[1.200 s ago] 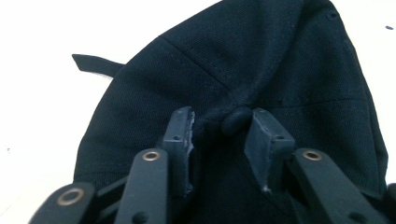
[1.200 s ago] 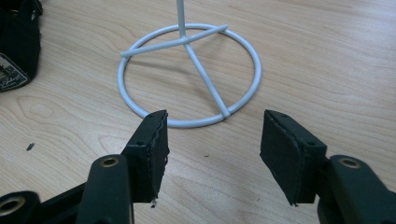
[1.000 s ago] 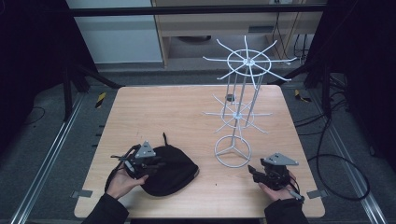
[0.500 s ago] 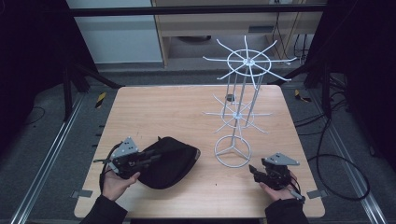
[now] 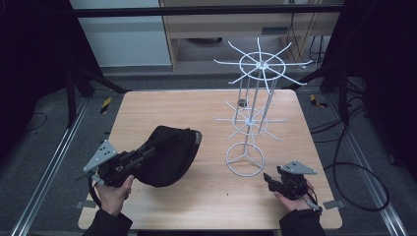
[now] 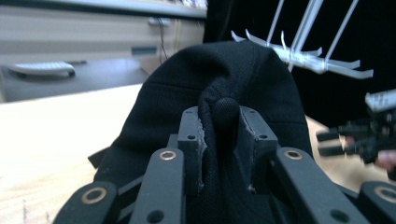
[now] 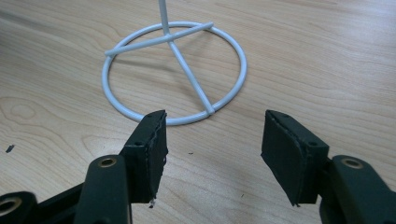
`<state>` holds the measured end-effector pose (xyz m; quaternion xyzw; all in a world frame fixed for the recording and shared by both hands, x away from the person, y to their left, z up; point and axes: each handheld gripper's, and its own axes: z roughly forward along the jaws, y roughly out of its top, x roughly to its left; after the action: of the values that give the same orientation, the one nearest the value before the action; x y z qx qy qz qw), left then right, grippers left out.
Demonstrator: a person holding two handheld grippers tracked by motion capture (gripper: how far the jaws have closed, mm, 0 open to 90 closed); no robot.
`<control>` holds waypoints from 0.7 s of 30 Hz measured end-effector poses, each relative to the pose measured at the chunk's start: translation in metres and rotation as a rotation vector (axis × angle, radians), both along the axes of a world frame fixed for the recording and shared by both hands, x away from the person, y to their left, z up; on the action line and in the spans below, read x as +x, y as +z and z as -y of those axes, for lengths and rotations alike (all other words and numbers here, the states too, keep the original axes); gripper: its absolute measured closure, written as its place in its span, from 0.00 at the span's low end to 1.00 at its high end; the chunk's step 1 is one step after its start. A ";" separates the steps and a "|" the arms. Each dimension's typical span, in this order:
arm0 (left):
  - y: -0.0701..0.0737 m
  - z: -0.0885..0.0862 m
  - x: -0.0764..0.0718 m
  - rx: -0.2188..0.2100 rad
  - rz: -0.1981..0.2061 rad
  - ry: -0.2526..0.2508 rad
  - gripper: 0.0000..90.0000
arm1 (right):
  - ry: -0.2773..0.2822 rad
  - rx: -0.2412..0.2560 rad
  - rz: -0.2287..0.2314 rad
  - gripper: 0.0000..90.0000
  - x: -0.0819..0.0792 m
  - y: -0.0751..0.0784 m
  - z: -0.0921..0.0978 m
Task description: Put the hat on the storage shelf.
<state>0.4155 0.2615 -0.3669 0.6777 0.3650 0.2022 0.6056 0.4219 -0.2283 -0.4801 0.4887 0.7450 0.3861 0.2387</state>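
A black cap (image 5: 169, 153) is lifted and tilted over the left half of the wooden table (image 5: 196, 113). My left gripper (image 5: 146, 151) is shut on it; in the left gripper view the jaws pinch the black cap (image 6: 219, 88) at its top button. A white wire rack (image 5: 253, 105) with spoke arms stands right of centre on a ring base (image 7: 175, 70). My right gripper (image 5: 268, 178) rests near the front right edge. Its jaws stand open and empty (image 7: 212, 149), just short of the ring base.
A small dark object (image 5: 241, 103) sits on the table behind the rack. A metal frame rail (image 5: 44, 172) runs along the left of the table, and cables (image 5: 354, 167) lie on the floor to the right. A cabinet (image 5: 216, 24) stands beyond the far edge.
My left gripper has pulled back to the left and raised the cap, which now stands more upright and sits farther from the table's front. The right gripper has stayed in place.
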 end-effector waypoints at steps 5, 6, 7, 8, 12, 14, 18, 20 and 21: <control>0.017 -0.004 -0.007 -0.056 0.057 0.026 0.80 | -0.005 0.001 0.002 0.45 0.000 0.000 0.001; 0.020 -0.005 -0.007 -0.072 0.063 0.028 0.80 | -0.006 0.001 0.003 0.45 0.000 0.000 0.001; 0.023 -0.005 -0.008 -0.087 0.071 0.032 0.80 | -0.007 0.002 0.004 0.45 0.000 0.000 0.001; 0.027 -0.006 -0.008 -0.103 0.080 0.031 0.81 | -0.007 0.002 0.004 0.45 0.000 0.000 0.001; 0.039 -0.006 -0.009 -0.135 0.117 0.034 0.81 | -0.012 0.004 0.007 0.45 0.000 0.000 0.001; 0.044 -0.004 -0.008 -0.146 0.129 0.032 0.81 | -0.013 0.003 0.007 0.45 0.000 -0.001 0.001; 0.053 0.000 -0.005 -0.173 0.157 0.028 0.81 | -0.009 0.001 0.008 0.45 0.000 -0.001 0.001; 0.057 0.002 -0.004 -0.177 0.175 0.023 0.81 | -0.010 0.002 0.008 0.45 0.000 -0.001 0.001; 0.057 0.002 -0.004 -0.177 0.175 0.023 0.81 | -0.010 0.003 0.008 0.45 0.000 -0.001 0.001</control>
<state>0.4114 0.2596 -0.3096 0.5970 0.3350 0.2344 0.6902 0.4222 -0.2294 -0.4812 0.4912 0.7410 0.3880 0.2430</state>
